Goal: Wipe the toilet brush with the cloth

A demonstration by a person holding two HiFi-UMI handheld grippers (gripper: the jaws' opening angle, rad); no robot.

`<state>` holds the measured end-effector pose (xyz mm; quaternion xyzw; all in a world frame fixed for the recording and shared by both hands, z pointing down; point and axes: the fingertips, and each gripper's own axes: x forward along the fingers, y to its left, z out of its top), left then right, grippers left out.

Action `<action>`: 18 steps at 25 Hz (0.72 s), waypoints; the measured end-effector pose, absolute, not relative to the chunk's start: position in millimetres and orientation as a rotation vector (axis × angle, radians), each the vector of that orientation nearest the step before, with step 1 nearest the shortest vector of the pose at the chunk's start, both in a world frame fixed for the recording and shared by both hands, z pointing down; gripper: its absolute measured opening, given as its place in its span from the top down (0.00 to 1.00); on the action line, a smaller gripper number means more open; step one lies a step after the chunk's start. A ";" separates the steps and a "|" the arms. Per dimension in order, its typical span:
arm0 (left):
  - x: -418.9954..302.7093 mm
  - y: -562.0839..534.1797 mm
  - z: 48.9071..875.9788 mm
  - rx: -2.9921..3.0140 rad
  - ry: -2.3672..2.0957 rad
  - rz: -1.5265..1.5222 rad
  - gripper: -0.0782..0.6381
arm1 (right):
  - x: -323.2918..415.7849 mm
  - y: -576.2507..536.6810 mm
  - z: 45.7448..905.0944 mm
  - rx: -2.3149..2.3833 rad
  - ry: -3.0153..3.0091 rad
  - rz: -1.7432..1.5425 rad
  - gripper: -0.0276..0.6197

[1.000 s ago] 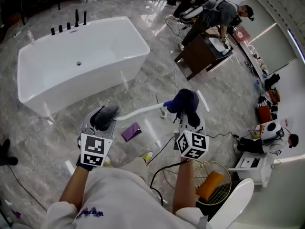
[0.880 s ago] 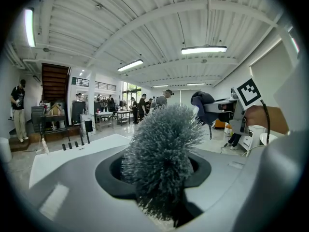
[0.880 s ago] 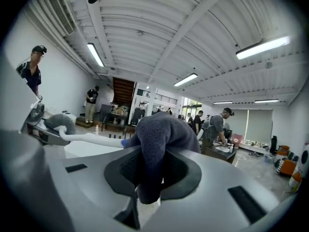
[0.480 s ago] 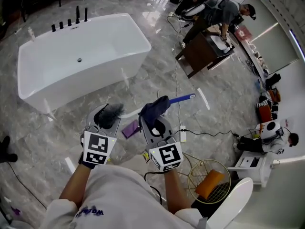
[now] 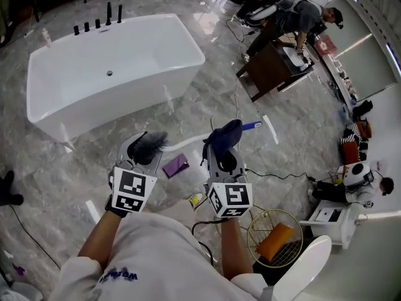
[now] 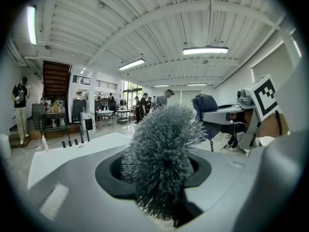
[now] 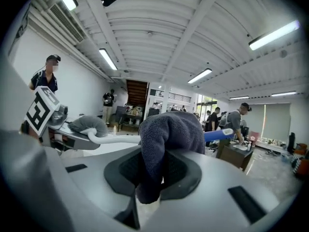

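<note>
The toilet brush is held level between my two hands. Its dark bristle head (image 5: 150, 144) (image 6: 161, 158) sits in my left gripper (image 5: 144, 148), which is shut on it. The white handle (image 5: 185, 144) (image 7: 116, 139) runs right to a blue end (image 5: 251, 126) (image 7: 219, 135). A dark blue cloth (image 5: 224, 134) (image 7: 166, 139) is draped over the handle, just short of the blue end. My right gripper (image 5: 222, 142) is shut on this cloth. The handle under the cloth is hidden.
A white bathtub (image 5: 94, 99) stands ahead on the marble floor. A purple object (image 5: 175, 165) lies on the floor below the brush. A wire basket (image 5: 260, 231) with an orange item sits at my right. People work at a wooden cabinet (image 5: 266, 74) far right.
My right gripper slid the cloth along the handle from the blue end toward the bristle head, then part of the way back. The left gripper and the brush head stayed put.
</note>
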<state>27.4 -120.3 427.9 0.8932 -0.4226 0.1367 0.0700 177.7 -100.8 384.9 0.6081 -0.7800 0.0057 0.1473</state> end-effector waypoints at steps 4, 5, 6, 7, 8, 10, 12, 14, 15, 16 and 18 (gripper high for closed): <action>25.3 -119.8 432.0 2.682 -1.267 0.414 0.62 | 215.2 -104.7 379.2 1.859 -2.167 0.034 0.86; 23.7 -119.1 434.6 2.681 -1.264 0.415 0.62 | 224.0 -104.5 378.4 1.890 -2.152 0.045 0.86; 20.9 -118.8 437.3 2.679 -1.264 0.417 0.62 | 231.3 -104.4 377.6 1.921 -2.139 0.056 0.86; 17.2 -118.9 440.2 2.673 -1.268 0.422 0.62 | 237.1 -104.9 377.3 1.946 -2.127 0.064 0.86; 13.3 -119.5 443.3 2.662 -1.274 0.428 0.62 | 242.1 -105.7 377.5 1.967 -2.114 0.067 0.86; 6.2 -121.7 450.5 2.637 -1.293 0.438 0.62 | 253.3 -108.0 379.5 2.013 -2.079 0.073 0.86; -2.6 -125.3 459.6 2.618 -1.313 0.444 0.62 | 264.1 -110.0 381.8 2.067 -2.046 0.083 0.86; -16.5 -127.8 468.3 2.601 -1.342 0.457 0.62 | 271.4 -111.0 383.8 2.109 -2.018 0.086 0.86; -24.2 -128.2 471.8 2.591 -1.356 0.467 0.62 | 274.9 -111.3 384.8 2.128 -2.005 0.086 0.86; -31.0 -128.2 474.6 2.581 -1.368 0.477 0.62 | 279.1 -111.5 385.9 2.147 -1.992 0.090 0.86; -39.8 -127.0 477.6 2.565 -1.382 0.490 0.62 | 287.6 -111.8 389.2 2.177 -1.970 0.111 0.86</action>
